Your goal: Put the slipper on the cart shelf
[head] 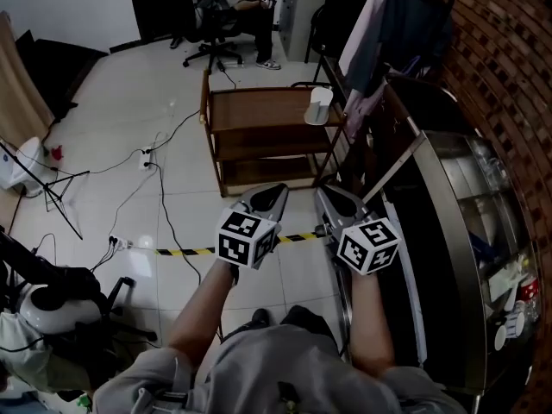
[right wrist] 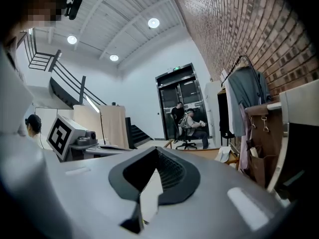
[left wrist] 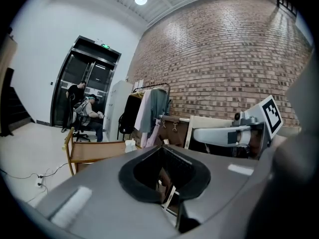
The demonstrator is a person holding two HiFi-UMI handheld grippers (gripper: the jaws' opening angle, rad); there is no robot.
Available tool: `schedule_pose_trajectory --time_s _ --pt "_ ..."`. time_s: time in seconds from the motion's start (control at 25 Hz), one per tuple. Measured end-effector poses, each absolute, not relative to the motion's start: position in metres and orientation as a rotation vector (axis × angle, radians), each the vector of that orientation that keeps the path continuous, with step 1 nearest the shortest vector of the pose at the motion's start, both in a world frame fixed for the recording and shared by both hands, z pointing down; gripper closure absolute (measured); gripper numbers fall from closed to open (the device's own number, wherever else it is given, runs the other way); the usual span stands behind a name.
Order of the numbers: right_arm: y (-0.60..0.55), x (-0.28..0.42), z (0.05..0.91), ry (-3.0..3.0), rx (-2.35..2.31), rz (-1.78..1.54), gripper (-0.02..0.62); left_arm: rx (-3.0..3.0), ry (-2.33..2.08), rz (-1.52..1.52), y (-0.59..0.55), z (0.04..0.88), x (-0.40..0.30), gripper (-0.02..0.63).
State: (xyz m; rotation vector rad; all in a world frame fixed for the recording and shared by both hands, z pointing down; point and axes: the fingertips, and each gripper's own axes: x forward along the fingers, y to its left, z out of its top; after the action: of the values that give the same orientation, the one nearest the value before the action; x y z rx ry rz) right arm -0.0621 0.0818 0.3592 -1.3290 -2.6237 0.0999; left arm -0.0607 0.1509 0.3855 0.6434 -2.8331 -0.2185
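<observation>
**Floor, left:** cables (head: 160, 169) trail across the pale tiles. A striped tape (head: 185, 251) is stuck down crossways in front of the person.

**Left tool** (head: 276, 188): held out at arm's length, roughly level and aimed at the cart. Its jaws are drawn together with only a thin slit between them, and nothing is gripped. It is probably kept closed because there is nothing to carry yet.

**Cart** (head: 259, 110): wooden with open shelves, standing well ahead of both tools and square to the person. The lower shelves look bare.

**Slipper** (head: 319, 107): white, lying at the right-hand end of the cart's top shelf, well apart from both tools. It is already on the cart, so either the job is done or a lower shelf is meant. Which one cannot be told.

**Right tool** (head: 328, 191): just beside the left tool and parallel to it. Its jaws are fully closed and empty.

**Right side:** hanging clothes (head: 388, 33) crowd the cart's right end, so a reach for the slipper would pass close to them.

**Background:** a seated person (head: 237, 3), well clear.
</observation>
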Motion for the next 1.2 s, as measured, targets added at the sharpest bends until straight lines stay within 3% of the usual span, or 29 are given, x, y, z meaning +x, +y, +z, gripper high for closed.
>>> schedule_pose_trajectory --time_s 0.32,0.72,1.2 --pt "0.094 -0.148 0.376 -2.625 -1.298 0.121 0.595 0.649 -2.802 -0.227 0.167 0.405 -0.147 0.598" --pt "0.075 -0.305 0.378 -2.647 -1.273 0.161 0.595 0.677 -2.767 -0.182 0.142 0.411 -0.302 0.598" --pt "0.094 -0.431 0.403 -2.622 -1.239 0.158 0.595 0.633 -2.762 -0.183 0.169 0.422 -0.423 0.598"
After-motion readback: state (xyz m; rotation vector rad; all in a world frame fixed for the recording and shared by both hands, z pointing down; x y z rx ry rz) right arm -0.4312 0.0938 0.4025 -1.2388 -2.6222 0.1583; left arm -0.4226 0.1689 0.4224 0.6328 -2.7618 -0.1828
